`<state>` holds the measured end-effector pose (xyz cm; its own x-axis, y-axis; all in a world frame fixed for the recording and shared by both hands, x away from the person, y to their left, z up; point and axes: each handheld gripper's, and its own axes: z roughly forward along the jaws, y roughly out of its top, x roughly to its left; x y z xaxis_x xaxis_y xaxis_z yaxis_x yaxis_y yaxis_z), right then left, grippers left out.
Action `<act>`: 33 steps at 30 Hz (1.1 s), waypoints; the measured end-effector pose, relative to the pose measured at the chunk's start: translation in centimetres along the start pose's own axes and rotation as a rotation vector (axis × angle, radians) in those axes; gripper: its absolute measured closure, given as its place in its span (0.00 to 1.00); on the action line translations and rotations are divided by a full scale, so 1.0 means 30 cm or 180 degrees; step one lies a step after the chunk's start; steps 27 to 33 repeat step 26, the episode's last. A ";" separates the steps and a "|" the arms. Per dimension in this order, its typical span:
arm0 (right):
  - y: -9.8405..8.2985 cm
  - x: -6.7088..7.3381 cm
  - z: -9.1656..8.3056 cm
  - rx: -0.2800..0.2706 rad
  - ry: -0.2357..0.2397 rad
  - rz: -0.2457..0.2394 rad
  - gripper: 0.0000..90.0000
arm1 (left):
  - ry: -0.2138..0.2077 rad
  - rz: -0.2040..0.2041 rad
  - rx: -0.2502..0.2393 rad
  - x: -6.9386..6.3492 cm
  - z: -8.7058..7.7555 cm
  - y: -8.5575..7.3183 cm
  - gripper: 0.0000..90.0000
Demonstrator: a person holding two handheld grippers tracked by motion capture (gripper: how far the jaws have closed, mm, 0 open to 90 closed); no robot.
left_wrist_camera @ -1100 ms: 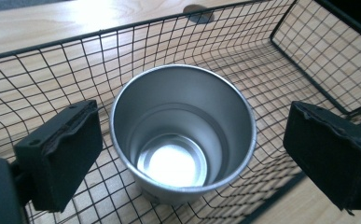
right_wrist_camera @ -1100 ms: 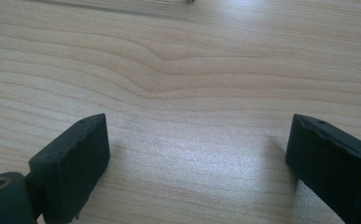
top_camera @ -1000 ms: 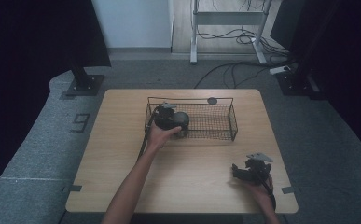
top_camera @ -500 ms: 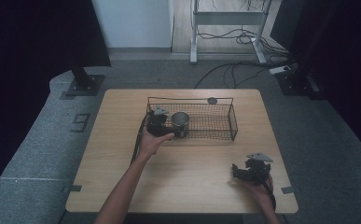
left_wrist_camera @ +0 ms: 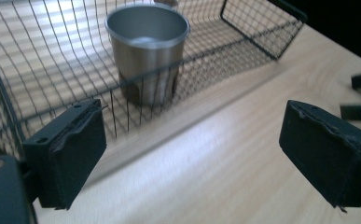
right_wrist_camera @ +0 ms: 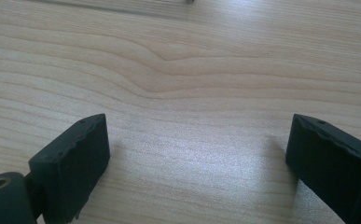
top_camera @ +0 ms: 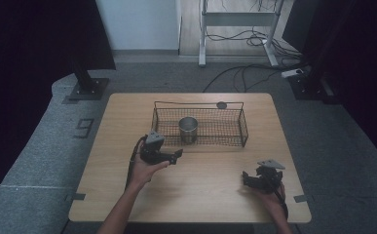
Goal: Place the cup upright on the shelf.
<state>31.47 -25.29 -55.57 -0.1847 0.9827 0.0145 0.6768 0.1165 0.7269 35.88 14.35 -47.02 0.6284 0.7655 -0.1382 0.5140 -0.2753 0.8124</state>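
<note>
In the high view, the left gripper (top_camera: 176, 156) has drawn back out of the wire basket (top_camera: 244, 127) since a second ago, when it reached inside; it now sits over the table (top_camera: 127, 117) just in front of the basket's near left corner, empty. The metal cup (top_camera: 188, 129) it left behind stands upright inside the basket, left of centre. The right gripper (top_camera: 247, 178) has stayed well in front of the basket's right end. In the left gripper view, the jaws stand wide apart with nothing between them, the cup (left_wrist_camera: 146, 51) behind the basket's near wall (left_wrist_camera: 66, 79). In the right gripper view, the jaws are spread wide over bare wood (right_wrist_camera: 192, 84).
</note>
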 end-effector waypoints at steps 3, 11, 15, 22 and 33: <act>0.000 0.000 0.000 -0.0001 0.0000 -0.0003 0.07 | -0.0054 0.0003 0.0010 -0.011 -0.031 -0.047 0.09; 0.000 0.000 0.000 -0.0001 0.0000 -0.0004 0.07 | 0.0007 -0.0124 -0.0065 -0.001 -0.104 -0.172 0.12; 0.000 0.000 0.000 -0.0001 -0.0001 -0.0001 0.07 | 0.0065 -0.0070 0.0030 -0.001 -0.115 -0.205 0.12; 0.000 -0.001 0.001 0.0000 0.0001 -0.0006 0.06 | 0.0122 -0.0146 0.0034 0.001 -0.131 -0.242 0.12; 0.003 0.000 0.004 0.0009 -0.0009 -0.0006 0.05 | 0.0135 -0.0144 -0.0003 0.000 -0.135 -0.239 0.12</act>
